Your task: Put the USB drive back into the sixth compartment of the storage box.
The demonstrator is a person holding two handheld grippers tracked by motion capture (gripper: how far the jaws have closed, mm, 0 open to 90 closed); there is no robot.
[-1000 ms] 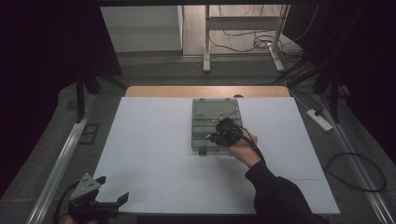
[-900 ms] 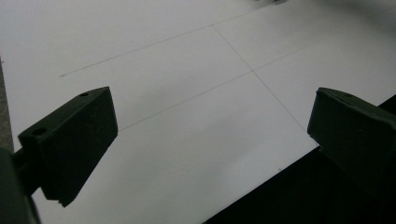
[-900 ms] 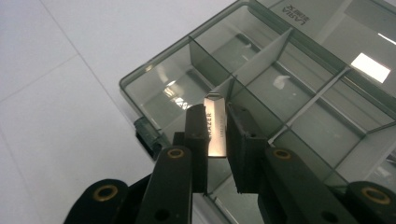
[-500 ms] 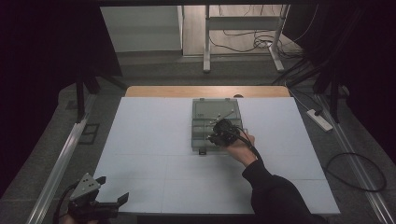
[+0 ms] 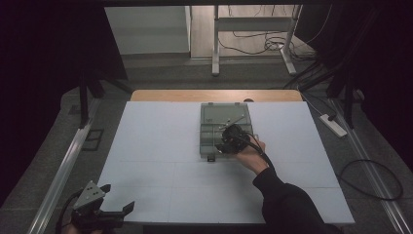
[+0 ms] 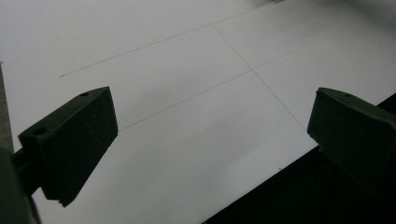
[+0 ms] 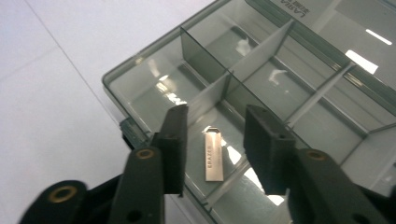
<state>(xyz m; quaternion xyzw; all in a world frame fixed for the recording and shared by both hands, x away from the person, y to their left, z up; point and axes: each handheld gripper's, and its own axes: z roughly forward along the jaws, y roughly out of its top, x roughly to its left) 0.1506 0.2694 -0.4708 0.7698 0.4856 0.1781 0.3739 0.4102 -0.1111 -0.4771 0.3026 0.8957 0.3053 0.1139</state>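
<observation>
A clear grey compartment box lies open at the middle of the white table, lid folded back. My right gripper hangs over its near compartments. In the right gripper view its jaws have just been opening and now stand apart. A silver USB stick lies flat on a compartment floor of the box between them, and neither pad touches it. My left gripper rests at the table's near left corner. It is open over bare white surface, with nothing between its jaws.
The white table top has faint grid lines and a wooden strip along its far edge. A power strip and cables lie on the floor to the right. Metal rails run along both sides of the table.
</observation>
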